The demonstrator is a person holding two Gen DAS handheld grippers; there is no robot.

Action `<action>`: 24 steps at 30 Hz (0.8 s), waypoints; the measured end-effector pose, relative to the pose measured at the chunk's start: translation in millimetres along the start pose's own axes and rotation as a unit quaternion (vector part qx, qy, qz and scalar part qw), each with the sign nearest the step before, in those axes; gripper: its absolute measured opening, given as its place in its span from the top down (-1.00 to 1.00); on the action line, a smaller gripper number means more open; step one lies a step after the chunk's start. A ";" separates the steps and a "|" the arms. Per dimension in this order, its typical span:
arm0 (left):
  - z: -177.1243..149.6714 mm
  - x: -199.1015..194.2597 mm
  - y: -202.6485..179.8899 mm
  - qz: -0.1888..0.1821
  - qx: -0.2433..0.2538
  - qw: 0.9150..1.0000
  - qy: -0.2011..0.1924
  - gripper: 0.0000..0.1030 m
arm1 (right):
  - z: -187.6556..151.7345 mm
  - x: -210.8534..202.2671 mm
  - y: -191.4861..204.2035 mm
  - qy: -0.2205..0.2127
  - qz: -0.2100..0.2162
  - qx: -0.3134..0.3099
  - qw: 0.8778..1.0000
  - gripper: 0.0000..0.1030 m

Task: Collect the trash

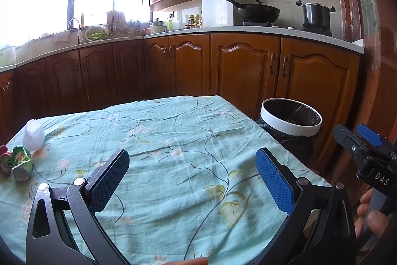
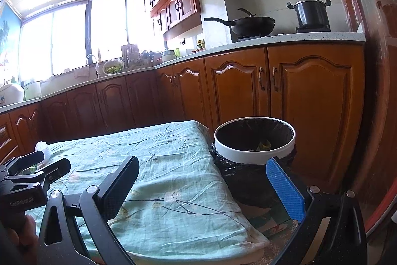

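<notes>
A crushed green can, part of a red can and a white foam net lie at the table's far left edge. My left gripper hovers open over the floral tablecloth, empty, well to the right of the cans. My right gripper is open and empty above the table's right edge, just before the white-rimmed bin with a black liner; some scrap lies inside the bin. That bin stands on the floor beside the table. The foam net shows behind the left gripper's body.
Wooden kitchen cabinets run behind the table and bin. A wok and a pot sit on the stove. A sink with dishes is below the window. A wooden door frame is to the right.
</notes>
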State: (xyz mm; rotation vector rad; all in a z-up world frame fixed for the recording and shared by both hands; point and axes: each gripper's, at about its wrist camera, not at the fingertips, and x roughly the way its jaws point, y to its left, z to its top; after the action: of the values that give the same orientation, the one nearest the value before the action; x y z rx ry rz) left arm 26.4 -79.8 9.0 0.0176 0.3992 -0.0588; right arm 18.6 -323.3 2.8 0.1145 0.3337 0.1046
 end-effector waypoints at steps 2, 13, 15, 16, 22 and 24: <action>0.0 -0.2 -0.4 0.001 0.000 1.000 0.000 -1.00 | 0.3 -0.8 0.2 -0.001 0.001 0.000 1.000 -1.00; 1.8 -1.0 -3.7 -0.011 0.003 1.000 0.000 -1.00 | 1.4 -0.9 -1.6 -0.001 0.004 0.004 1.000 -1.00; 1.7 -1.7 -4.1 -0.012 0.002 1.000 -0.001 -1.00 | 1.4 -0.8 -1.8 0.001 0.004 0.005 1.000 -1.00; 1.8 -2.0 -4.7 -0.010 0.003 1.000 -0.002 -1.00 | 1.5 -0.9 -1.7 0.001 0.004 0.006 1.000 -1.00; 1.7 -2.9 -4.9 -0.009 0.003 1.000 -0.004 -1.00 | 1.3 -1.2 -1.1 0.002 0.005 0.007 1.000 -1.00; 1.8 -2.7 -4.5 -0.010 0.003 1.000 -0.004 -1.00 | 1.4 -1.4 -1.2 0.001 0.005 0.007 1.000 -1.00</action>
State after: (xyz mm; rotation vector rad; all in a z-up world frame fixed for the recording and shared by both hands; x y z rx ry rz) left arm 24.4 -84.2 11.7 0.0195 0.3912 -0.0799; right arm 17.8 -324.8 4.3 0.1290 0.3361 0.1122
